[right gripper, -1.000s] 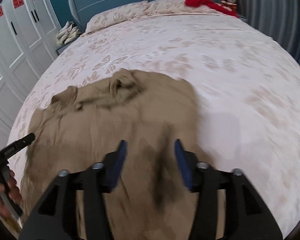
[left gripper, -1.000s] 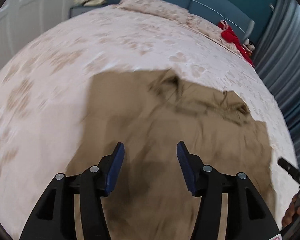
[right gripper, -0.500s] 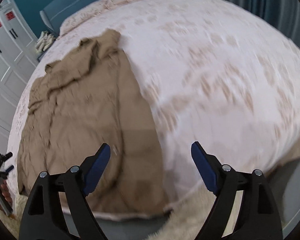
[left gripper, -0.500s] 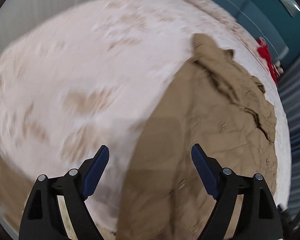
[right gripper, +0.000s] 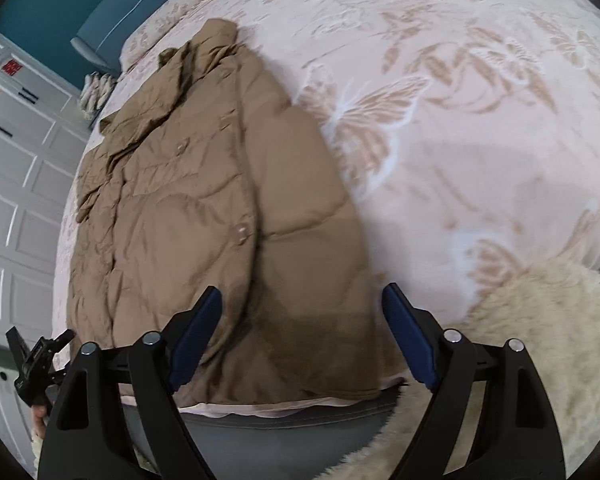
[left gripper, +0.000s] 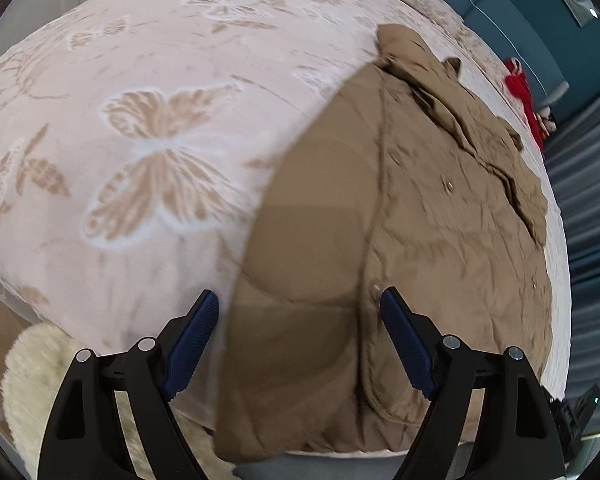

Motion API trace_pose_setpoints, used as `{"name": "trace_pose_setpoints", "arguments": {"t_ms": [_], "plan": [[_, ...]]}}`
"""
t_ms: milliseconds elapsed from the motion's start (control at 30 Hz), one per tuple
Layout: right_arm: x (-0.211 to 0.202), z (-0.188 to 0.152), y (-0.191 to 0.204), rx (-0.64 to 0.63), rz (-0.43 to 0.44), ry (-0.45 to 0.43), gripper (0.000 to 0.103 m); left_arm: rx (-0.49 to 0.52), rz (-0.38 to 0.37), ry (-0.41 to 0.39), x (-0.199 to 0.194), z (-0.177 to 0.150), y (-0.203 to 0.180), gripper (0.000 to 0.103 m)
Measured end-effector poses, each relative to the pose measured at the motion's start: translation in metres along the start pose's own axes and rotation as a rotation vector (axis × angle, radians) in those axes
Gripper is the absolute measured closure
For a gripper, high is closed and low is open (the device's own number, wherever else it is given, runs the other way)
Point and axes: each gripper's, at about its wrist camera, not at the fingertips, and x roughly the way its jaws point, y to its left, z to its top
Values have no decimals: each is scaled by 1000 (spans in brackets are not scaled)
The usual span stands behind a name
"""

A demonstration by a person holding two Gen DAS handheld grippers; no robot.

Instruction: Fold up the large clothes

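A large tan padded coat lies flat on the bed, its hem at the near edge and its collar far away; it also shows in the right wrist view. My left gripper is open and empty, held above the hem on the coat's left side. My right gripper is open and empty, above the hem on the coat's right side. The other gripper shows at the lower left of the right wrist view.
The bed has a pink bedspread with butterflies. A cream fluffy rug lies on the floor by the bed's foot. White wardrobe doors stand on the left. A red item lies near the teal headboard.
Both grippers have opened wider and pulled back from over the coat to the bed's foot edge, each swinging outward. The coat lies still.
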Motion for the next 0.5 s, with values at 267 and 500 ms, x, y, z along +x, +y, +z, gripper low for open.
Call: {"name": "trace_pose_setpoints", "arguments": {"t_ms": [267, 500], "plan": [[3, -4, 16, -67, -11, -1, 42, -19, -50, 10, -2, -6, -5, 58], [1, -7, 17, -87, 6, 6, 71, -4, -64, 3, -9, -7, -11, 85]]}}
